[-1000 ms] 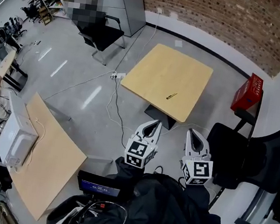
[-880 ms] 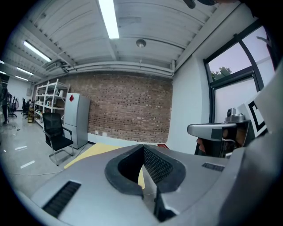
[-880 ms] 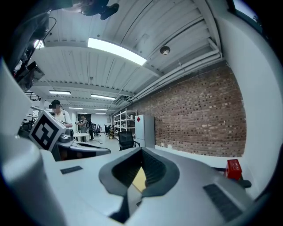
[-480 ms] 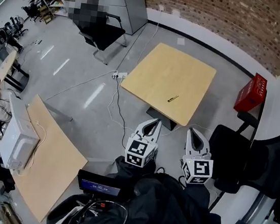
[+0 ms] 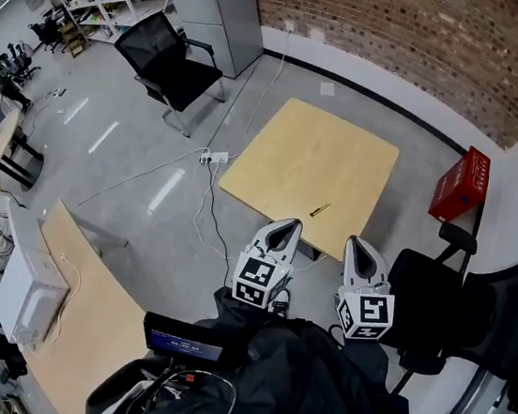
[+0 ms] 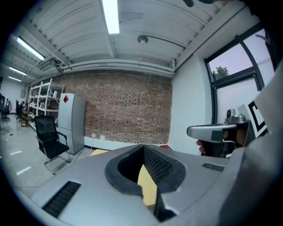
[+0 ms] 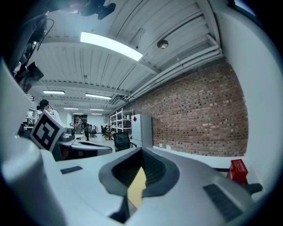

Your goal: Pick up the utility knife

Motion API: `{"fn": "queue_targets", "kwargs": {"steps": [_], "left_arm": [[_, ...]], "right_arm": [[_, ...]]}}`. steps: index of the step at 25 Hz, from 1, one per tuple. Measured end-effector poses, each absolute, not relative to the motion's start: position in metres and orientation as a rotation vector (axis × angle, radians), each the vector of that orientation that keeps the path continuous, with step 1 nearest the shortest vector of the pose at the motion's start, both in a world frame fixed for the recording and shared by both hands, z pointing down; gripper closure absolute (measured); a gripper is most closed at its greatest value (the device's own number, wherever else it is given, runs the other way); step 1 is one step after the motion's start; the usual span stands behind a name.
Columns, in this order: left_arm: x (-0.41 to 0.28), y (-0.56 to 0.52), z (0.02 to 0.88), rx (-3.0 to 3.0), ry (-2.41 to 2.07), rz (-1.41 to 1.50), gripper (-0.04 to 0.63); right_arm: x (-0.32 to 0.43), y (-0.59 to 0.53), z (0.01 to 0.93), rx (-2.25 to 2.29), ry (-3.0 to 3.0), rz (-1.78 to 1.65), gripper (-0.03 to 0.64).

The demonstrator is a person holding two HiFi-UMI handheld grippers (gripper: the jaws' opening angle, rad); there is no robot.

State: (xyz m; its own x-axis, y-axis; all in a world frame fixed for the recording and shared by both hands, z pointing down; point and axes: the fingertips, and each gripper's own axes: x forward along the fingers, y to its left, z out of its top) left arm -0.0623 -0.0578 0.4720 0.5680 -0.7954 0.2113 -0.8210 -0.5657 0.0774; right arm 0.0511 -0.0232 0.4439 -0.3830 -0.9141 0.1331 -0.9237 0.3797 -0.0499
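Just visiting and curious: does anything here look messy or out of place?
Only the floor: a white power strip lies beside the table, its cables trailing loose across the open floor. The utility knife lies alone on the table.

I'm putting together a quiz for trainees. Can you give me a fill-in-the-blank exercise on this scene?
1. The utility knife lies on the wooden ___.
2. The crate near the brick wall is ___.
3. The left gripper and the right gripper, jaws shut, each hold ___.
Missing words: table; red; nothing.
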Motion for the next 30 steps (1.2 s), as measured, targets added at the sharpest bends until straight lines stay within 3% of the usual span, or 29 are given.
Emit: {"fn": "queue_targets", "kwargs": {"steps": [16,30], "left_arm": [[-0.091,-0.128,0.502,2.604,-1.268,0.308,0.595],[-0.074,-0.158,0.524,2.561,-1.249,0.373,0.595]], "right_arm": [[0.01,-0.093,0.47,1.668,-2.484,0.267,0.614],[0.028,-0.127,0.49,1.624,-2.454,0.319,0.614]]}}
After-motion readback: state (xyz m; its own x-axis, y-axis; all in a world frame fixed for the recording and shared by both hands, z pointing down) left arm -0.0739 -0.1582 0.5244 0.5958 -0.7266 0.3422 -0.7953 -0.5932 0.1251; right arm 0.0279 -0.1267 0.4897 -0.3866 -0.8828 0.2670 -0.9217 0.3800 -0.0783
